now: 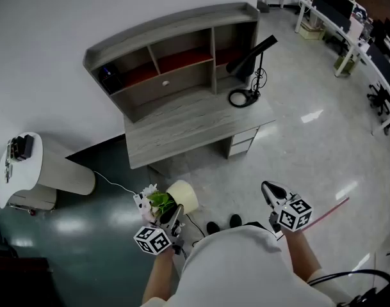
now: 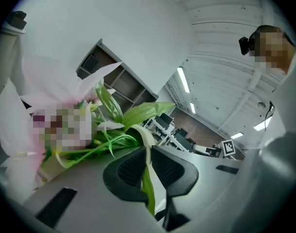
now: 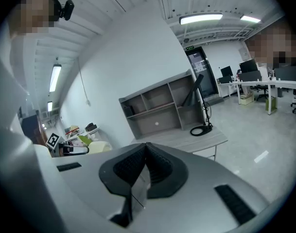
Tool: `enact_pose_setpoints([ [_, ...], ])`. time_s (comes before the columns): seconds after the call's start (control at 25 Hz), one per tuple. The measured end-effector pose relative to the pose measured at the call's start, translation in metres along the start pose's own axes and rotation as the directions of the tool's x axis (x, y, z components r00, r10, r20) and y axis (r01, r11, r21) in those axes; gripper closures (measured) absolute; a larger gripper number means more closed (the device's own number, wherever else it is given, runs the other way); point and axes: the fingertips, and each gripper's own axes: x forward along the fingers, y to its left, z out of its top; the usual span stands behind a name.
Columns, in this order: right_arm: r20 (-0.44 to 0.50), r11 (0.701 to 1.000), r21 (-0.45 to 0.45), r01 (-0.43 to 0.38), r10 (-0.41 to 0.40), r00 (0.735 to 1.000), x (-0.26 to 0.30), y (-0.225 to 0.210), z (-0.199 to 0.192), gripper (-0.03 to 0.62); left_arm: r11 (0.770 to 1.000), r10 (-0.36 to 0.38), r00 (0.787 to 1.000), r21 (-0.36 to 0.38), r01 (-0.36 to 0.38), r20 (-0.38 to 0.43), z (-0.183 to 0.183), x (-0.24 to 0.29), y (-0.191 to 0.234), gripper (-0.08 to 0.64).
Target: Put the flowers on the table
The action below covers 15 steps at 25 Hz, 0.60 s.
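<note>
- White rounded stand, far left: its lower part is cut off by the picture edge, and the small dark item on top is too small to identify.
- Flowers: held in the air, near and left of the desk and well apart from it. A pale yellow cylinder lies just beside them; whether it is their pot cannot be told.
- Left hand-held gripper: clamped on a green leaf of the flowers. It points forward, and its forearm rises from the bottom edge.
- Desk, centre: grey wood with a shelf unit at the far side. A black lamp stands at the right end.
- Right hand-held gripper: jaws together, nothing between them, raised at the same height as the left one.
- Person's white-clad torso: hides the floor below both arms.
</note>
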Motion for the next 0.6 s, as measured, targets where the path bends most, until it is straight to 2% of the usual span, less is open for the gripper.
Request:
enact_pose_setpoints([
  [0.6,0.003,0.999,0.018,0.044,-0.044,0.999,0.005,0.022,-0.010,0.573,0.999,-0.037,0.999,0.012,0.038,-0.017,0.006,-0.012,0.018,0.509],
])
